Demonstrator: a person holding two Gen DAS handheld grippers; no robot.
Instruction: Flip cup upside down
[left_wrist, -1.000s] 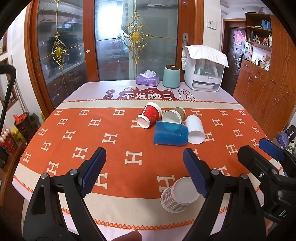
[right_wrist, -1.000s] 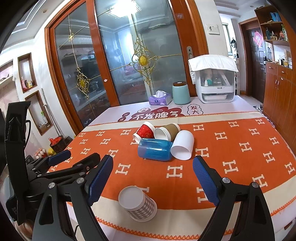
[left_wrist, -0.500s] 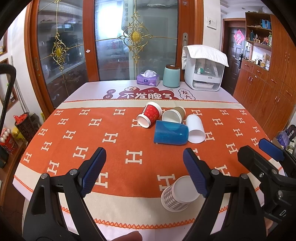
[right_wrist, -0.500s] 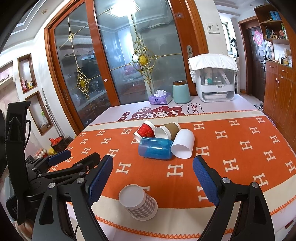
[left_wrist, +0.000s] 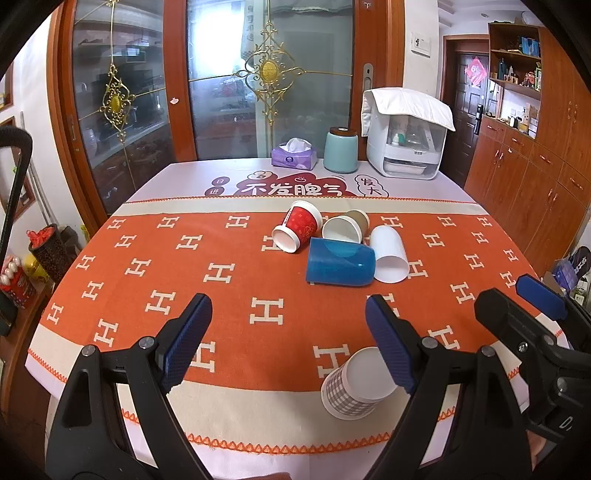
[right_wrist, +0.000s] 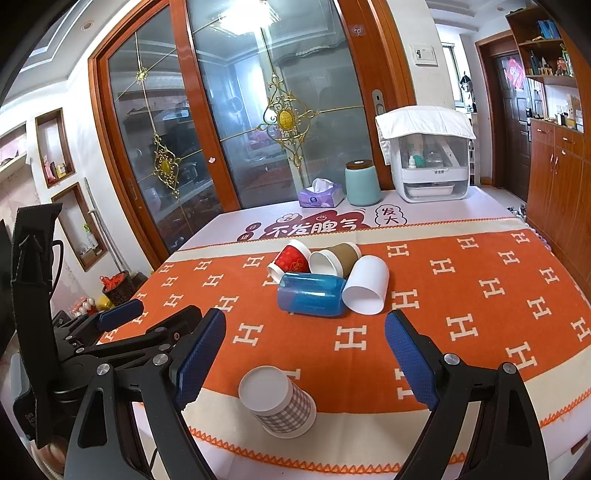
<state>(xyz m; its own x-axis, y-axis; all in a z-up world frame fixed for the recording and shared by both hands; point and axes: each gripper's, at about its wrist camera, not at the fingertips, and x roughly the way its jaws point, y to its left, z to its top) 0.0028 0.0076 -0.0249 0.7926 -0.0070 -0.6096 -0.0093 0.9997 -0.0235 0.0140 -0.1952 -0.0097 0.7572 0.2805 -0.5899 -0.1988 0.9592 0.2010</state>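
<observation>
A grey-checked paper cup (left_wrist: 352, 387) stands upside down near the table's front edge; it also shows in the right wrist view (right_wrist: 279, 402). Further back, several cups lie on their sides in a cluster: a red cup (left_wrist: 297, 230), a brown cup (left_wrist: 345, 227), a blue plastic cup (left_wrist: 340, 262) and a white cup (left_wrist: 388, 254). The same cluster shows in the right wrist view, with the blue cup (right_wrist: 312, 295) in front. My left gripper (left_wrist: 288, 343) is open and empty above the front of the table. My right gripper (right_wrist: 304, 356) is open and empty, with the checked cup low between its fingers.
At the table's far end stand a purple tissue box (left_wrist: 294, 155), a teal canister (left_wrist: 340, 149) and a white appliance under a cloth (left_wrist: 404, 136). Wooden cabinets (left_wrist: 535, 177) line the right wall. Glass sliding doors (left_wrist: 221, 81) stand behind the table.
Almost nothing has changed. Both grippers stay open and the cups lie where they were.
</observation>
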